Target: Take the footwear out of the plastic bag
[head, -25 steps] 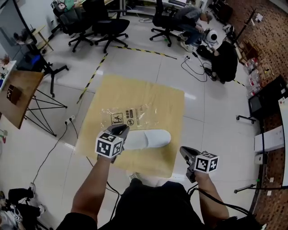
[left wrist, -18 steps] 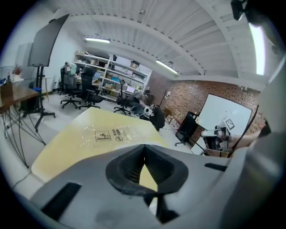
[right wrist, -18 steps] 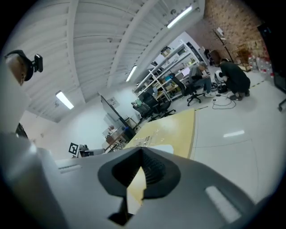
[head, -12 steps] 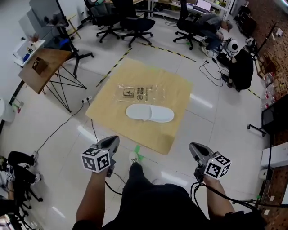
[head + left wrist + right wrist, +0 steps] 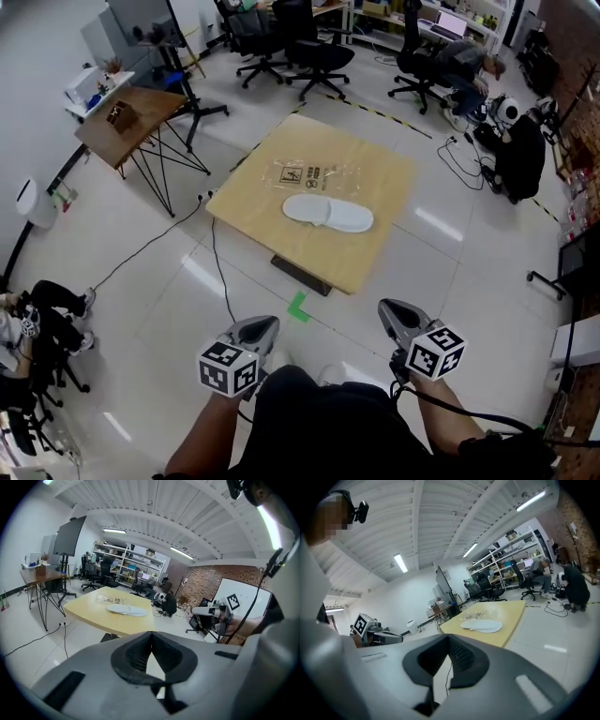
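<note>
The near edge of the square, light wooden table top point(image 5: 309, 251) is being kept well apart from both tools. A wide strip of glossy white tiled floor point(image 5: 169, 309) is being left open in between, w/ only a small green tape mark point(image 5: 298, 306) and a thin black cable point(image 5: 218, 272) lying on it. More room is being left at the table's right side. Black wheeled office chairs point(image 5: 314, 56) are being seen beyond the far edge, and a small brown side table point(image 5: 127, 117) on thin black legs to the left.

The flat, soft-looking white slippers point(image 5: 328, 213) are being shown side by side near the table's middle, outside the clear crinkled plastic bag point(image 5: 314, 175). The bag is lying flat just beyond them, toward the far edge, w/ black printed signs on it.

The grey plastic left gripper point(image 5: 270, 323) is being held low in front of the body, pointed at the table and slightly down. Its black ribbed pads are being pressed fully together, w/ nothing between them. The right gripper point(image 5: 385, 307) is being held the same way, approx. level w/ the left, jaws also fully closed and empty.
</note>
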The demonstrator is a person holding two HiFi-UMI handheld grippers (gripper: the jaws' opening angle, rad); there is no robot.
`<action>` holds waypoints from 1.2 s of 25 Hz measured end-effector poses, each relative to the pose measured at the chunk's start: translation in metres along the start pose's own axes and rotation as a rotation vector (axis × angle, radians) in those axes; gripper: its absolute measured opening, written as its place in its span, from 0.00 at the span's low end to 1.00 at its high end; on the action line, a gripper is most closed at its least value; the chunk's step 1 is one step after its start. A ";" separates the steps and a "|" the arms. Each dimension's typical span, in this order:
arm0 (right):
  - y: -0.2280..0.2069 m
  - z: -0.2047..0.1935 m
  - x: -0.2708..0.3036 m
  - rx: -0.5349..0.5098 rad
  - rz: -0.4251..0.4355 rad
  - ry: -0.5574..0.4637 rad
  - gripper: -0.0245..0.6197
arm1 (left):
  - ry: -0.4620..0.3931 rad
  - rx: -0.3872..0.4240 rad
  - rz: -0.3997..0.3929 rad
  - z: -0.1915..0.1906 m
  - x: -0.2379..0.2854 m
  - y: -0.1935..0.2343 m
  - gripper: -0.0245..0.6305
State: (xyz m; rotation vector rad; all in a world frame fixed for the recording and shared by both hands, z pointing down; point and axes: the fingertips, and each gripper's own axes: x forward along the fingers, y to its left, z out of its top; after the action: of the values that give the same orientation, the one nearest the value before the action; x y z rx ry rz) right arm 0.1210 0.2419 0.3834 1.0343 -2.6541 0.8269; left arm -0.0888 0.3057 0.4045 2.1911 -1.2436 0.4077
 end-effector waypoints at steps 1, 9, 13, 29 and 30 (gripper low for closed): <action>0.004 0.000 -0.002 -0.005 0.001 -0.001 0.04 | -0.002 0.010 0.001 0.001 -0.002 -0.002 0.05; 0.038 -0.004 -0.028 -0.007 -0.026 -0.012 0.04 | -0.076 0.067 0.010 0.036 -0.027 0.005 0.05; 0.056 -0.009 -0.037 -0.004 -0.090 -0.020 0.04 | -0.056 0.105 -0.039 0.031 -0.043 0.005 0.05; 0.115 -0.029 -0.055 -0.044 -0.156 -0.016 0.04 | -0.045 0.104 -0.113 0.011 -0.077 0.004 0.05; 0.112 -0.028 -0.057 -0.041 -0.145 -0.014 0.04 | -0.049 0.098 -0.104 0.012 -0.076 0.002 0.05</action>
State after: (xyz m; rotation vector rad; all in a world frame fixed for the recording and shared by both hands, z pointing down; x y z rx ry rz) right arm 0.0877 0.3575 0.3378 1.2090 -2.5596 0.7359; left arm -0.1300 0.3491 0.3556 2.3505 -1.1510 0.3819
